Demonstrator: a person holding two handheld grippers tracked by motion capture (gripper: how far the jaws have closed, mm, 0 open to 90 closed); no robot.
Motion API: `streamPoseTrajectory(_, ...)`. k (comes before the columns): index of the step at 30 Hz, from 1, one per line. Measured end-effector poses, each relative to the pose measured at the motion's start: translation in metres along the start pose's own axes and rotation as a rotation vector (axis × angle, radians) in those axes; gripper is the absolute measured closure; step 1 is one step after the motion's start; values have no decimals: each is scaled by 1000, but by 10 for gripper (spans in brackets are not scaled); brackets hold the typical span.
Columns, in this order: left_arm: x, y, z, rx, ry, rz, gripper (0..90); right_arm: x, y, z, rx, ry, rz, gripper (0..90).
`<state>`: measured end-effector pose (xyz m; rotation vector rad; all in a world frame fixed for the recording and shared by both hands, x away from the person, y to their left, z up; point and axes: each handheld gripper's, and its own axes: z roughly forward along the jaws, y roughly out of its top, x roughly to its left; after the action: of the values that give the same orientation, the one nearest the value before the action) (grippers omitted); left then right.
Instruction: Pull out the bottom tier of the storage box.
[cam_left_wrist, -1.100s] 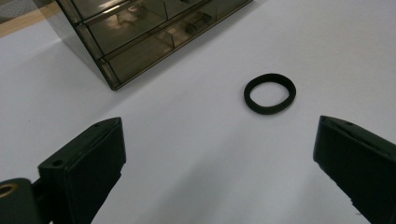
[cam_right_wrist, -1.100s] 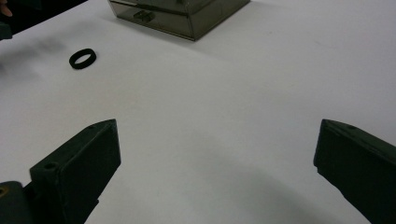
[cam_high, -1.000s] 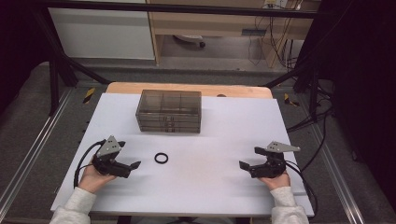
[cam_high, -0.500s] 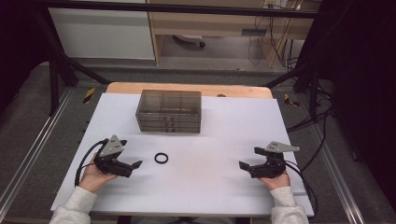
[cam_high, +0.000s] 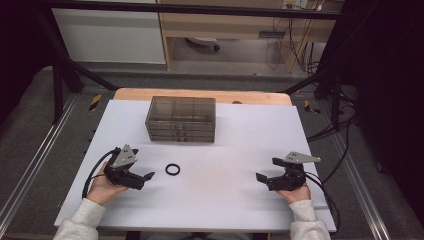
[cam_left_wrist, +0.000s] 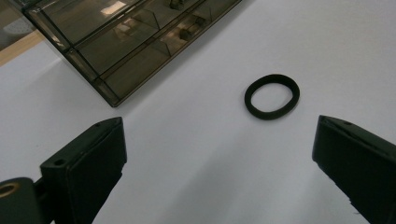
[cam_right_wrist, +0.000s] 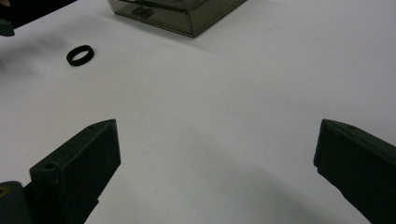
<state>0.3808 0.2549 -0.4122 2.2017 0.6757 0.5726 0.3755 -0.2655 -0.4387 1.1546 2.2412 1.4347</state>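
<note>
Black ring (cam_high: 172, 169) flat on white table (cam_high: 235, 200), just ahead of left gripper (cam_high: 143, 179), jaws spread wide, untouched. Smoky drawer box (cam_high: 181, 118) farther back. Right gripper (cam_high: 262, 179) well apart, jaws also spread, empty.

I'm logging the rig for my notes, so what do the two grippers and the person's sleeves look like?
Both the left gripper and right gripper are black, with two blocky black jaws, a grey three-cornered plate on top and a black trailing cable. The person's sleeves are light grey.
</note>
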Motion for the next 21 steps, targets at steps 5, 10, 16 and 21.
streamPoseTrajectory(5, -2, 3, 2, 8, 10, 20, 28, 0, 0, 0, 3, 0, -1, 12)
streamPoseTrajectory(10, -4, 6, 5, 13, 12, 40, 28, 0, 0, 1, 4, 1, -1, 12)
streamPoseTrajectory(16, -7, 10, 8, 20, 26, 69, 28, 0, 0, 1, 4, 1, -1, 12)
streamPoseTrajectory(21, -9, 13, 11, 25, 37, 88, 29, 0, 0, 1, 3, 1, -2, 12)
